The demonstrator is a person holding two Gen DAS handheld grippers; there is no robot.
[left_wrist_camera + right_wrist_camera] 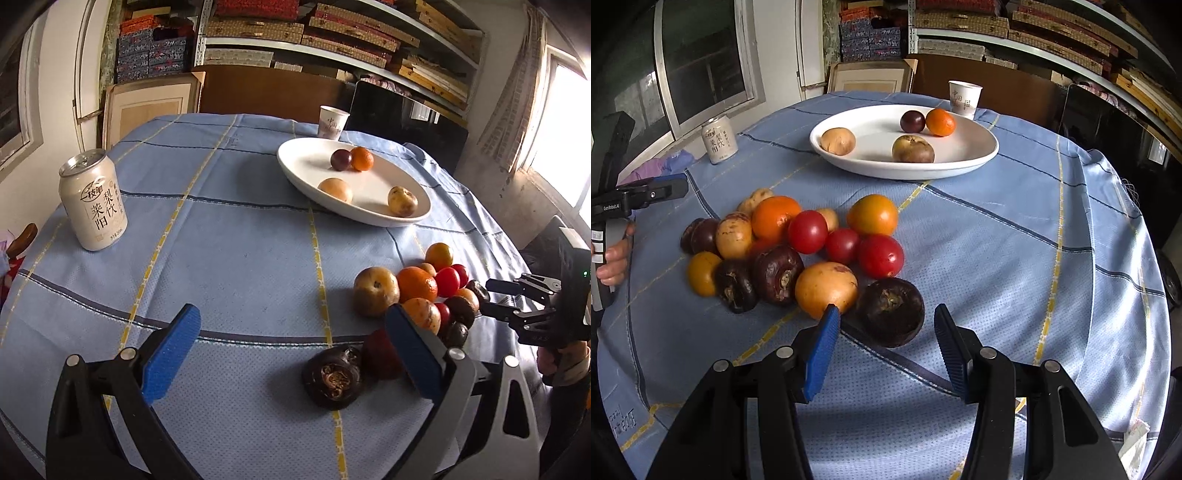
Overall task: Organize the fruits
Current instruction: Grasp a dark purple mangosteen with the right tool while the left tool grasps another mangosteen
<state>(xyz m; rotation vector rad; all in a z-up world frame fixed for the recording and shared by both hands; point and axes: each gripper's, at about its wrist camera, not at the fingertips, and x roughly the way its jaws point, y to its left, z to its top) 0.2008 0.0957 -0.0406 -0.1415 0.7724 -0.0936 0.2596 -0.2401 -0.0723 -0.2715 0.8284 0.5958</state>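
Item: right gripper (886, 347). Jaws apart, blue pads clamping nothing. A dark purple fruit (891, 312) lies at twelve o'clock just beyond the fingertips, roughly centred in the gap and a little toward the left pad. It is roundish, stem end up, no marked long axis. This hand appears the nearer one for that fruit.

Item: pale orange fruit (826, 289). Sits at eleven o'clock of the right jaws, touching the dark fruit's left side; the left pad tip overlaps it in the right wrist view. Judged risk: that pad nudging it as the jaws advance.

Item: fruit pile (798, 236). Tomatoes, oranges, dark and tan fruits clustered on the blue tablecloth (1015, 258), from ten to twelve o'clock of the right gripper. Open cloth at one to three o'clock.

Item: white plate (857, 168). Far at twelve o'clock, holding four fruits, with bare room in its middle and front. Clear cloth lies between pile and plate.

Item: left gripper (291, 354). Jaws wide apart, empty; another dark fruit (332, 376) lies between its pads, toward the right one.

Item: drink can (92, 201), paper cup (332, 122). Well apart from the route.
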